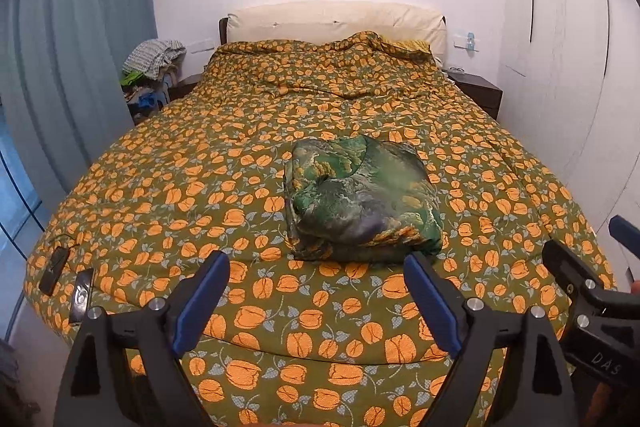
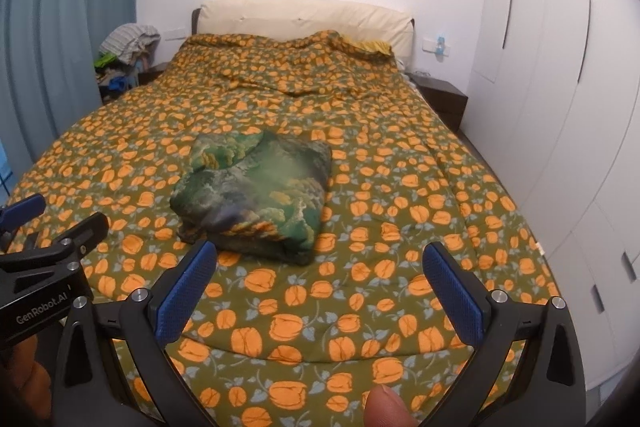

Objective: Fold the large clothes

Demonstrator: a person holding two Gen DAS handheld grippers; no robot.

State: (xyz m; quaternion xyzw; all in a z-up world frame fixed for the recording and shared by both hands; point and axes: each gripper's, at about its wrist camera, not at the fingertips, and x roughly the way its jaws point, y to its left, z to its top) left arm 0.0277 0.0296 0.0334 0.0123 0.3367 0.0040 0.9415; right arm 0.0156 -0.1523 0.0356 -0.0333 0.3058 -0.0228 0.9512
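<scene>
Green, shiny printed fabric sits folded into a thick squarish bundle (image 1: pixel 362 199) on the orange-flowered quilt (image 1: pixel 168 187), near the foot of the bed and well short of the cream headboard (image 1: pixel 336 21). My left gripper (image 1: pixel 316 297) hangs just in front of the bundle with its blue pads spread wide and nothing between them. My right gripper (image 2: pixel 320 289) is beside it, equally wide and empty, clear of the cloth.

I judge the fold to be finished, so the step in hand is simply leaving it alone. To do that well I would keep both pairs of pads wide and above the quilt. The lumpy near edge (image 2: pixel 256 239) looks ready to spring, and slippery fabric like this could slide apart if a pad snagged it.
</scene>
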